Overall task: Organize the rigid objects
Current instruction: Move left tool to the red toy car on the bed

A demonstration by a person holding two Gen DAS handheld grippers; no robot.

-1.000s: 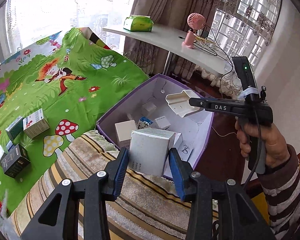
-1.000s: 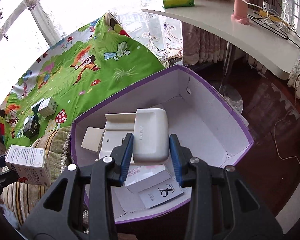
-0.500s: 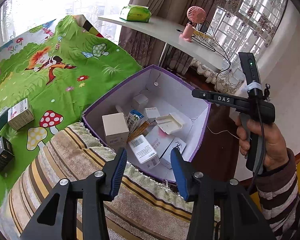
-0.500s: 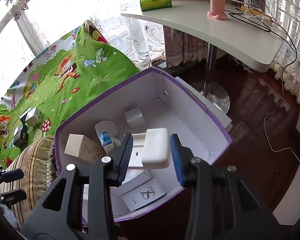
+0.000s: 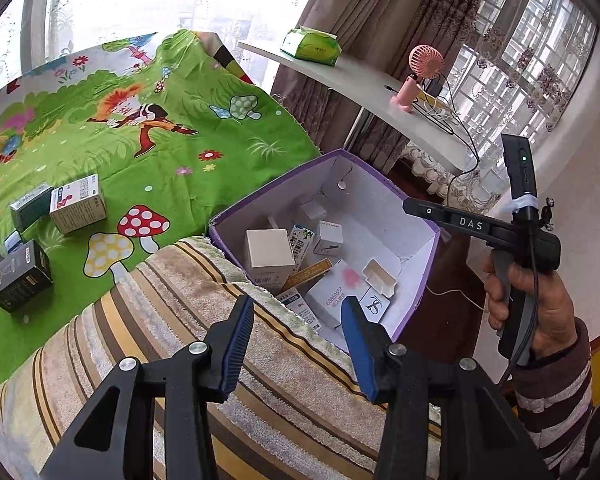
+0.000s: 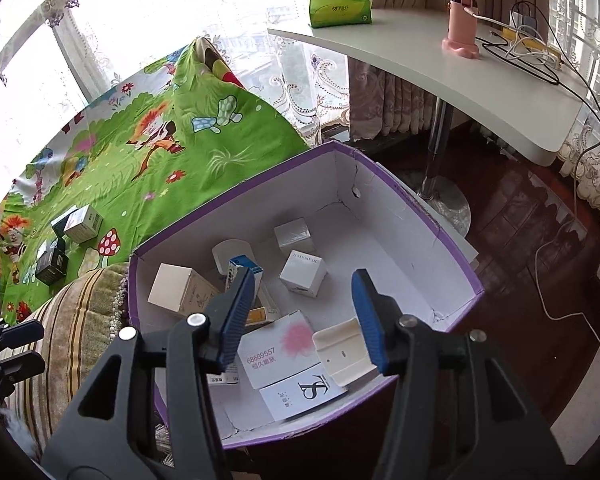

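Both the left gripper (image 5: 298, 346) and right gripper (image 6: 306, 316) hang spread and empty over the purple box (image 6: 416, 216), while light, stiff cartons (image 5: 78, 203) wait on the green mat (image 5: 180, 160), likely best pinched across flat sides.

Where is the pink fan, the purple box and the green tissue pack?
pink fan (image 6: 462, 20), right wrist view, on its stand.
purple box (image 6: 420, 208), right wrist view, far rim.
green tissue pack (image 6: 338, 10), right wrist view, front face.

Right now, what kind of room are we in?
Most likely a lived-in room at home, perhaps a bedroom or sitting room: lace curtains at the windows, a white desk with a pink fan, and a cartoon mushroom blanket.
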